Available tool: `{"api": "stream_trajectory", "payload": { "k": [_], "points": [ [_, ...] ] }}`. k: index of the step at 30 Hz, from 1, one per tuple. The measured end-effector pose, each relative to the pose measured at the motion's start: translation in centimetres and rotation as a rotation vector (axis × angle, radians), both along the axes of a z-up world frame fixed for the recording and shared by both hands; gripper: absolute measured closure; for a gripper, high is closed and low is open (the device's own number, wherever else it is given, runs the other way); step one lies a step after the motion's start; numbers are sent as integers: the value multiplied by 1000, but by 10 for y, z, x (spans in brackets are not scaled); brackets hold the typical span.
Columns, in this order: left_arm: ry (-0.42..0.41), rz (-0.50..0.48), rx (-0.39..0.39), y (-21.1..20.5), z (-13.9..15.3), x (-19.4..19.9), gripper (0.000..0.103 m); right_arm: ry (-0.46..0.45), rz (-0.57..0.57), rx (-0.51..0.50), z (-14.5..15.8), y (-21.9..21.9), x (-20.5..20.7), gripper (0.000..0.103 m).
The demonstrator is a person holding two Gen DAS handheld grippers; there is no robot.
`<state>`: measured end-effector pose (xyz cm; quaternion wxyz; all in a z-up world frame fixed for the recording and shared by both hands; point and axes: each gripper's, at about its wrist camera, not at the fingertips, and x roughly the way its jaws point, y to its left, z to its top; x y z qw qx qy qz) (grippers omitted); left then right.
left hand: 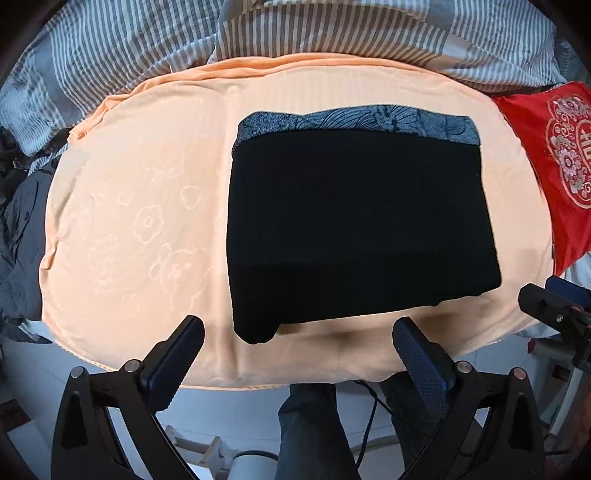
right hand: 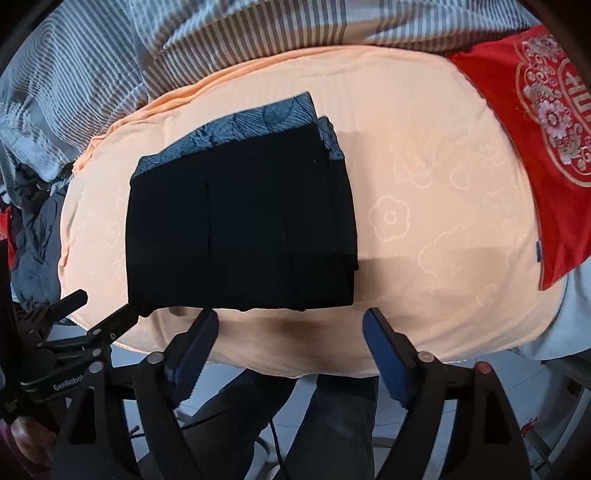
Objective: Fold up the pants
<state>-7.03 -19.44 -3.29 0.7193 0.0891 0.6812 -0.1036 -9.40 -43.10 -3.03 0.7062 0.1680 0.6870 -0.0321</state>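
Observation:
The black pants [left hand: 354, 229] lie folded into a flat rectangle on the peach bed sheet [left hand: 140, 221], with a blue-grey patterned waistband [left hand: 354, 122] along the far edge. They show in the right wrist view too [right hand: 240, 229]. My left gripper [left hand: 297, 328] is open and empty, just short of the pants' near edge. My right gripper [right hand: 290, 319] is open and empty, also near that edge. The right gripper shows at the right edge of the left wrist view [left hand: 554, 306], and the left gripper shows at the left of the right wrist view [right hand: 96, 317].
A striped grey duvet [left hand: 258, 33] is bunched along the far side. A red embroidered pillow [left hand: 561, 166] lies to the right. Dark clothes [left hand: 18, 229] are heaped at the left. The person's legs [left hand: 314, 432] and the white floor are below the bed's near edge.

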Motion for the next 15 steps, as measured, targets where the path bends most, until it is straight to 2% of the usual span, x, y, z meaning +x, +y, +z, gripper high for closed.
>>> {"api": "stream_trajectory", "payload": {
  "k": [3, 5, 7, 15],
  "points": [
    [-20, 5, 7, 0, 9, 0, 0, -8, -14, -6, 4, 5, 3, 15],
    [-28, 7, 13, 0, 13, 1, 0, -12, -28, -5, 7, 7, 2, 5],
    [-36, 7, 17, 0, 16, 2, 1, -19, -33, -15, 10, 9, 5, 0],
    [-29, 16, 15, 2, 22, 1, 1, -18, 4, -74, 20, 17, 8, 0]
  ]
}}
